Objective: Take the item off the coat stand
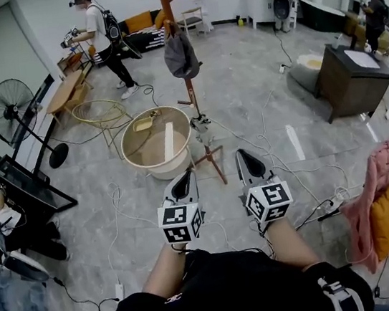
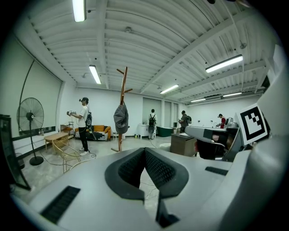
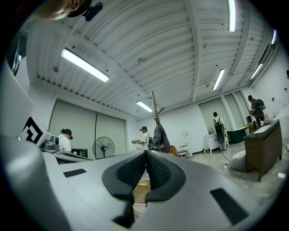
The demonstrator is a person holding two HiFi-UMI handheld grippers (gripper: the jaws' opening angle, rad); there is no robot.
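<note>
A tall wooden coat stand (image 1: pixel 188 87) rises mid-room, with a grey cloth item (image 1: pixel 180 54) hanging from an upper peg. Both grippers are held low in front of me, well short of the stand. My left gripper (image 1: pixel 185 177) is shut with nothing in it, and my right gripper (image 1: pixel 244 155) is also shut and empty. In the left gripper view the pads meet at the left gripper (image 2: pixel 145 151), and the grey item (image 2: pixel 121 119) hangs on the stand (image 2: pixel 123 90) far ahead. The right gripper view shows the right gripper (image 3: pixel 145 155) closed below the distant grey item (image 3: pixel 159 137).
A round beige tub (image 1: pixel 132 161) stands left of the stand's base. A floor fan (image 1: pixel 12 106), a wire frame (image 1: pixel 99 113) and a dark cabinet (image 1: pixel 350 81) ring the area. Cables cross the floor. A pink and orange cloth (image 1: pixel 383 195) lies right. Several people stand farther off.
</note>
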